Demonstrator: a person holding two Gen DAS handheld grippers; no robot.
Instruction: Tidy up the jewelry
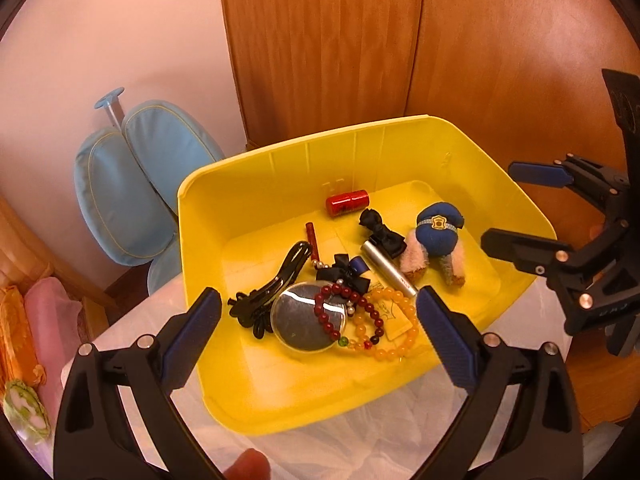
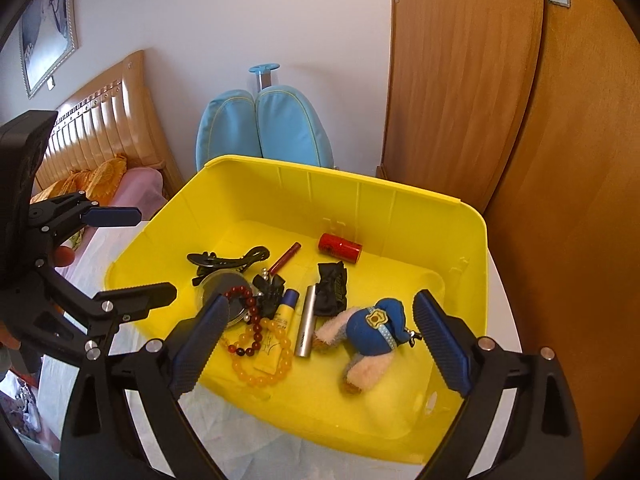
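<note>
Inside yellow bin: two bead bracelets, one plush toy. Left gripper and right gripper gaping wide, holding nothing.

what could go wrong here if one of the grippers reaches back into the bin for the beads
The red bead bracelet and the yellow bead bracelet overlap on the round mirror, so a grab may lift both or drag the mirror. Both the left gripper and the right gripper stand open above the yellow bin, so they could collide.

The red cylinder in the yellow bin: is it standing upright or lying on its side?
Lying on its side: the red cylinder rests lengthwise on the floor of the yellow bin, near the far wall.
</note>
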